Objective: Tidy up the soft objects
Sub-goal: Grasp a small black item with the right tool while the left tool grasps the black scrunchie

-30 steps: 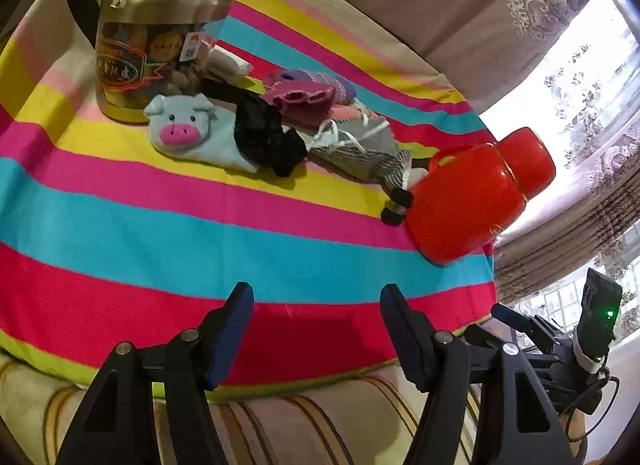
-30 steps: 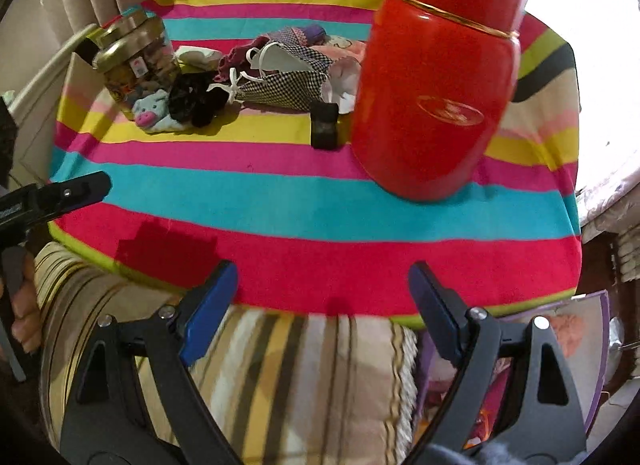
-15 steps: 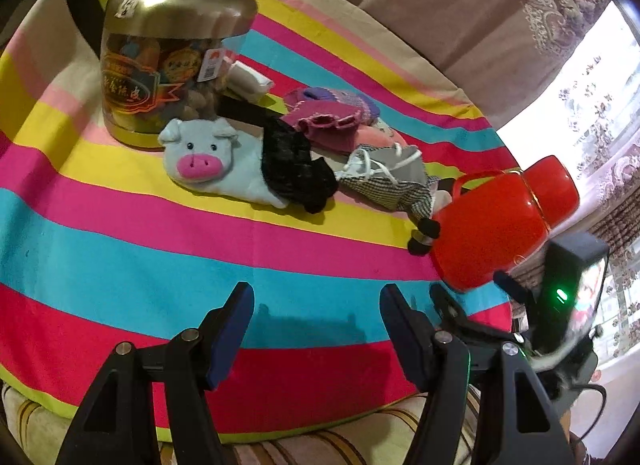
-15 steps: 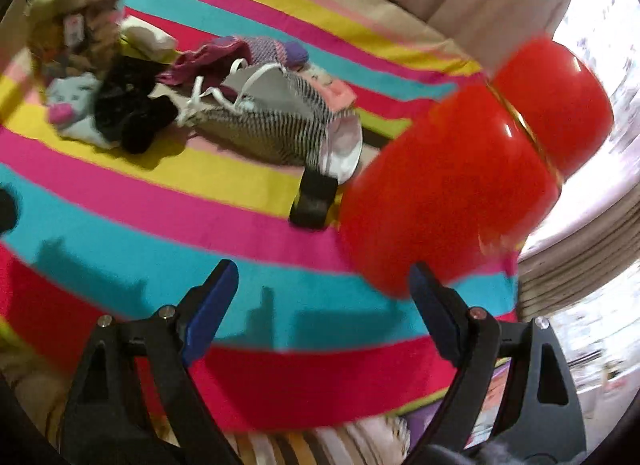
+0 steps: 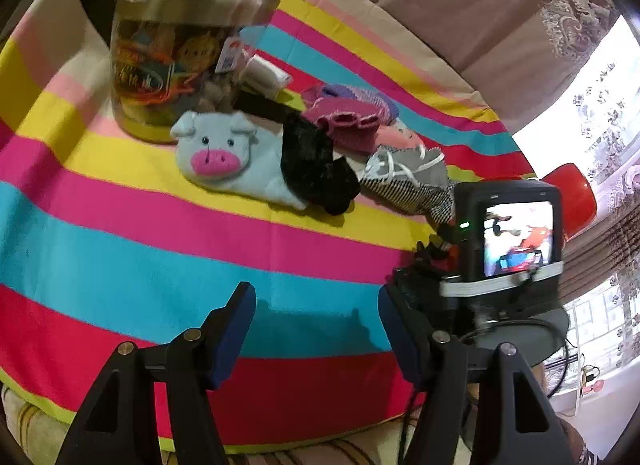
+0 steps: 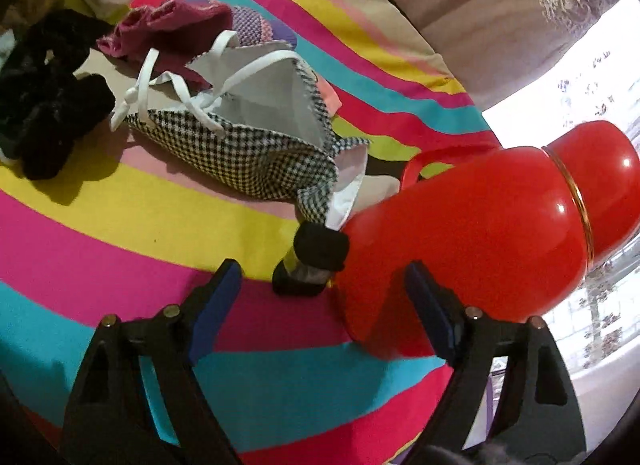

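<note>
A pile of soft things lies on the striped cloth: a pale blue pig sock (image 5: 236,161), a black fuzzy piece (image 5: 316,169) (image 6: 44,121), a magenta knit piece (image 5: 344,125) (image 6: 176,25), and a checked drawstring bag (image 5: 408,181) (image 6: 248,145). A small rolled black sock (image 6: 312,261) lies against the red flask. My left gripper (image 5: 316,321) is open and empty above the cloth's near stripes. My right gripper (image 6: 320,297) is open and empty, with the rolled black sock just ahead between its fingers.
A tall gold-lidded snack jar (image 5: 180,49) stands behind the pig sock. A red flask (image 6: 492,233) lies close to my right finger. A white roll (image 5: 266,75) sits behind the pile. The right gripper's camera body (image 5: 512,241) fills the left view's right side. Curtains hang behind.
Both grippers have moved forward over the cloth toward the pile. The right gripper has closed in on the small black sock and the flask and now blocks the flask in the left view.
</note>
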`<state>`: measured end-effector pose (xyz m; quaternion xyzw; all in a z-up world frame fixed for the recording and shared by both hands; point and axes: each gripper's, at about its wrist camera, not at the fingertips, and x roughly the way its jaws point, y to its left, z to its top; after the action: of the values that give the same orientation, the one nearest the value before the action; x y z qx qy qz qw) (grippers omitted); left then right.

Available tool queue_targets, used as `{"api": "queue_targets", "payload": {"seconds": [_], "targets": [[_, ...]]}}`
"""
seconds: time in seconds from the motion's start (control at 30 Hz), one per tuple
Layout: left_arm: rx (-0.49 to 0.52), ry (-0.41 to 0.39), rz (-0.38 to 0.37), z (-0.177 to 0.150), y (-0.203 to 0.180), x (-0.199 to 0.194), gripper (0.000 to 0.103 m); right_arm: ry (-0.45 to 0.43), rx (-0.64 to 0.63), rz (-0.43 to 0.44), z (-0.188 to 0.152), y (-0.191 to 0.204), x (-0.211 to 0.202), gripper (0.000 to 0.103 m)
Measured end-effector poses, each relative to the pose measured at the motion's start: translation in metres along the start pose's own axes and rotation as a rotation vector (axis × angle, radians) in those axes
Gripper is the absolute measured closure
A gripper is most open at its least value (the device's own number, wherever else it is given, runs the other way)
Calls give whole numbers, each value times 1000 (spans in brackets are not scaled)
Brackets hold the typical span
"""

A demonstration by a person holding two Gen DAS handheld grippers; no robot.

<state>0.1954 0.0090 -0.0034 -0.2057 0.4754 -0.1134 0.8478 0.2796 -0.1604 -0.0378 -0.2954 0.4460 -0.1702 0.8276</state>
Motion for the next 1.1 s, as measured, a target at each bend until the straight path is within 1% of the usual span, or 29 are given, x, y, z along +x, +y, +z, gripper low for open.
{"api": "queue_targets", "payload": {"seconds": [0.13,0.23,0.33,0.37,0.4,0.47,0.6,0.7,0.77,0.83,0.87,0.93,0.97,1.0,1.03,1.1], "targets": [[13,-31,-19,15,-4,-1,39,15,-4,11,2,4,7,28],[20,-61,-49,32,-6,-1,39,26,15,22,4,-1,15,39],[26,-80,-54,47,-5,4,39,29,33,42,6,-2,20,45],[35,-83,-48,50,-5,7,39,30,37,54,6,-3,22,53],[53,-86,-34,54,-6,10,39,30,38,59,7,-3,24,58],[97,-83,-3,60,-8,18,39,17,44,58,6,-4,25,62],[142,-75,27,68,-8,35,39,-6,74,100,5,-9,22,66],[142,-48,69,73,-5,51,39,-17,89,136,3,-11,18,67],[153,-46,87,75,-6,58,39,-31,106,166,0,-16,13,67],[174,-38,114,77,-9,66,53,-45,117,194,-2,-20,7,67],[180,-34,124,78,-10,69,55,-57,124,215,-4,-23,2,67],[196,-30,138,79,-12,75,71,-73,136,253,-7,-28,-4,67],[203,-29,145,80,-13,77,75,-76,142,272,-8,-29,-6,67],[208,-32,149,79,-13,77,82,-78,151,306,-11,-32,-9,67],[206,-36,146,79,-14,76,85,-78,159,329,-12,-35,-10,67],[203,-48,136,77,-13,70,87,-86,188,390,-17,-43,-14,67]]}}
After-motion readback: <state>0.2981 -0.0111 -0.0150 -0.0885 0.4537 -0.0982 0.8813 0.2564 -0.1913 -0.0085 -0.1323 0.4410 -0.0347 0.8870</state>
